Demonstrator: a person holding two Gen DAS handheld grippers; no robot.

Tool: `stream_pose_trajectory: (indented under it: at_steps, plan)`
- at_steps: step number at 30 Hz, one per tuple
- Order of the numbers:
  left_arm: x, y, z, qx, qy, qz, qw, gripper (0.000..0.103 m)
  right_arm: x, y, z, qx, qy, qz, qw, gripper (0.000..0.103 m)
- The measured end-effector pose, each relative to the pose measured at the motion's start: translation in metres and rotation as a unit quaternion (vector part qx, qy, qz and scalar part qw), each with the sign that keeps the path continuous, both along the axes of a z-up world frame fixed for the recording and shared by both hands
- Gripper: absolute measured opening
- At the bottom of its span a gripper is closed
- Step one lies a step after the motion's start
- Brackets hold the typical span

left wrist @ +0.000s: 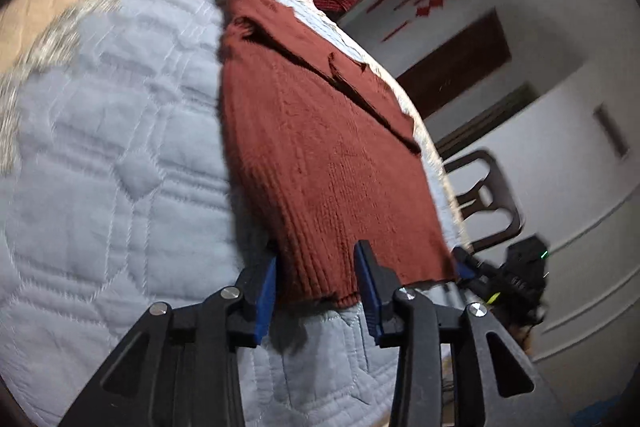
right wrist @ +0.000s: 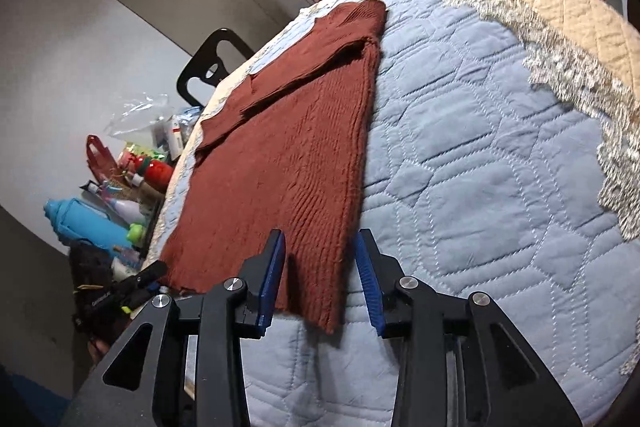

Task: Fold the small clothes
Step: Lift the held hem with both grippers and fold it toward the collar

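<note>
Rust sweater (left wrist: 320, 155) lies lengthwise ahead of me on the bed (left wrist: 120, 147). Left claw (left wrist: 316, 291) and right claw (right wrist: 320, 279), half-open, each straddle a hem corner, unpinched.

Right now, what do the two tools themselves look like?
Both match: the left tool and right tool each have two black angular arms with triangular cut-outs and round silver pivot bolts. The finger pads are blue and ribbed. No cables, printed markings or sleeves are visible.
</note>
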State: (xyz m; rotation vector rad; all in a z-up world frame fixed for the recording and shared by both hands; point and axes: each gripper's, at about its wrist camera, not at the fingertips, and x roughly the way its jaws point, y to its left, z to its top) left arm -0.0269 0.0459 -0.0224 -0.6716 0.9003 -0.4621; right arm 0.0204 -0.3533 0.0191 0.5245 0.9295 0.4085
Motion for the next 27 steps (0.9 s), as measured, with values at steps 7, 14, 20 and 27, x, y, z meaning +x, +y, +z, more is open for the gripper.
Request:
stream_pose_trajectory:
  at_steps: [7, 14, 20, 27]
  plan:
    - [0.002, 0.001, 0.004, -0.039, -0.015, 0.001, 0.9991, 0.040, -0.001, 0.005, -0.003, 0.014, 0.004, 0.020, 1.000, 0.037]
    - [0.002, 0.007, 0.008, -0.054, -0.031, 0.013, 0.9980, 0.043, 0.004, 0.008, -0.003, 0.016, 0.006, 0.017, 1.000, 0.037]
    - [0.000, 0.023, 0.004, -0.061, -0.024, 0.030, 0.9974, 0.043, 0.004, 0.009, -0.003, 0.012, 0.006, 0.016, 1.000, 0.037]
    - [0.003, 0.011, 0.023, -0.076, -0.076, -0.016, 0.9941, 0.055, 0.008, 0.010, -0.003, 0.010, 0.008, 0.016, 1.000, 0.037]
